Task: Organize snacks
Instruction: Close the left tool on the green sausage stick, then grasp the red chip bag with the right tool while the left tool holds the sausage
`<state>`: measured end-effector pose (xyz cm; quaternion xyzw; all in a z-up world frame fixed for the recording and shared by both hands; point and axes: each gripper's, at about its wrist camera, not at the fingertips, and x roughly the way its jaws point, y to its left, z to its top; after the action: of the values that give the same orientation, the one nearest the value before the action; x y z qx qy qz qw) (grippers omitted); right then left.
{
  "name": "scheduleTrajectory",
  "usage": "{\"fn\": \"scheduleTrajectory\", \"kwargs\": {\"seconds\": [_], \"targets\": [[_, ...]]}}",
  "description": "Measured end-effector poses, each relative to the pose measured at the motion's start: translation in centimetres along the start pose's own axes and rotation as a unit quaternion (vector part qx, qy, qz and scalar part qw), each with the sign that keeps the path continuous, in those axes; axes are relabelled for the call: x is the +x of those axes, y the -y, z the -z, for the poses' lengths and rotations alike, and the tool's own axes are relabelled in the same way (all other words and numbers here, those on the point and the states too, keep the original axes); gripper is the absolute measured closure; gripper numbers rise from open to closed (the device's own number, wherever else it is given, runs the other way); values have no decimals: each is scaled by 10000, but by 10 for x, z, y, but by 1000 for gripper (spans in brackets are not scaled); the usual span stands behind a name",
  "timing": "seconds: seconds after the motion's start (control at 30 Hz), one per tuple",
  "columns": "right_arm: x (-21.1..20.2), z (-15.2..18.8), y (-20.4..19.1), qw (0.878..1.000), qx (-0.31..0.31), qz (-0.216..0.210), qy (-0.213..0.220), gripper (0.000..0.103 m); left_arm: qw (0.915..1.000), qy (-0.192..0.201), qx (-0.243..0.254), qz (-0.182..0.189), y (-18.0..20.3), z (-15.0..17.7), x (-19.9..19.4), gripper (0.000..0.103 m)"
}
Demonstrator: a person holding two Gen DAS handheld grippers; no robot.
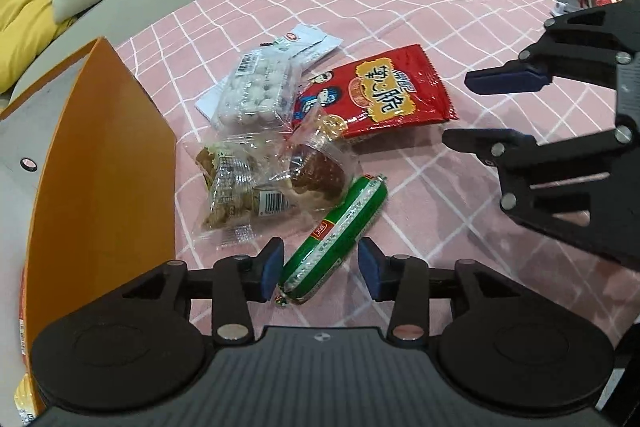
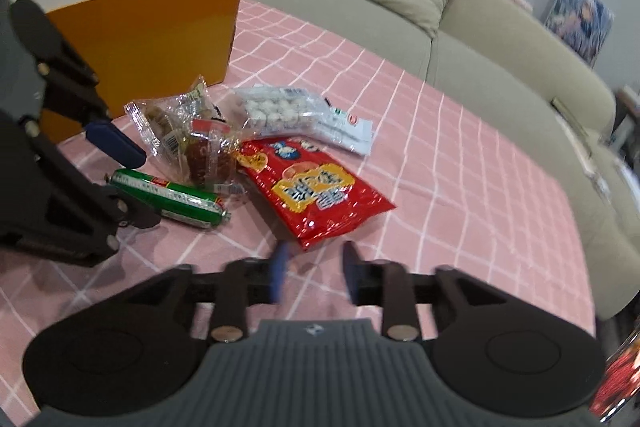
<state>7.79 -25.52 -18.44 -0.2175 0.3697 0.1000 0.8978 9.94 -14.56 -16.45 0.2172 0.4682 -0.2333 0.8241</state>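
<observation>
Left tongs (image 1: 318, 273) down low, jaws parted either side of the green sausage stick (image 1: 334, 239), pads not pressing on it, so nothing gripped here. Right tongs (image 2: 314, 277) hang just short of the red snack bag (image 2: 316, 193), jaws apart too and empty, blurred at the tips. Moving out across the pink checked surface (image 1: 440, 7): behind the sausage, two clear packets, one with a brown cake (image 1: 316, 171) and one of pale crunchy pieces (image 1: 232, 187), overlapping. Then the red bag, and furthest the clear pack of white balls (image 1: 256, 91) lying on a white sachet (image 1: 308, 43). All loose in one heap. The orange box (image 2: 140, 27) stands just beside the pile; I can't see inside it. By my reckoning the sorting has plenty left, every visible snack awaiting a place, the sausage likely first.
</observation>
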Motion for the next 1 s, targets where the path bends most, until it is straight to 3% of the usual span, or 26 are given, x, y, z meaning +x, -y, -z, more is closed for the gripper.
{"fn": "scheduleTrajectory", "kwargs": {"seconds": [0.17,0.27,0.43,0.7,0.83,1.0], "targets": [[8,-2,-9,9995,-312,-8,52,71,9999,-52,-120,44,-1,1,0,61],[14,-1,-15,9989,-457,128,34,86,9995,-115,-273,116,-3,3,-3,67],[9,1,-15,9993,-363,-5,-13,96,9972,-288,-645,241,-4,8,-9,72],[-15,3,-19,9967,499,-254,-591,98,9808,-659,-1776,471,-22,30,-21,72],[-25,5,-19,9841,1329,-576,-1027,98,9711,-775,-2202,492,-31,42,-26,72],[-33,14,-21,9531,2419,-1230,-1344,98,9638,-820,-2439,704,-29,51,-31,73]]}}
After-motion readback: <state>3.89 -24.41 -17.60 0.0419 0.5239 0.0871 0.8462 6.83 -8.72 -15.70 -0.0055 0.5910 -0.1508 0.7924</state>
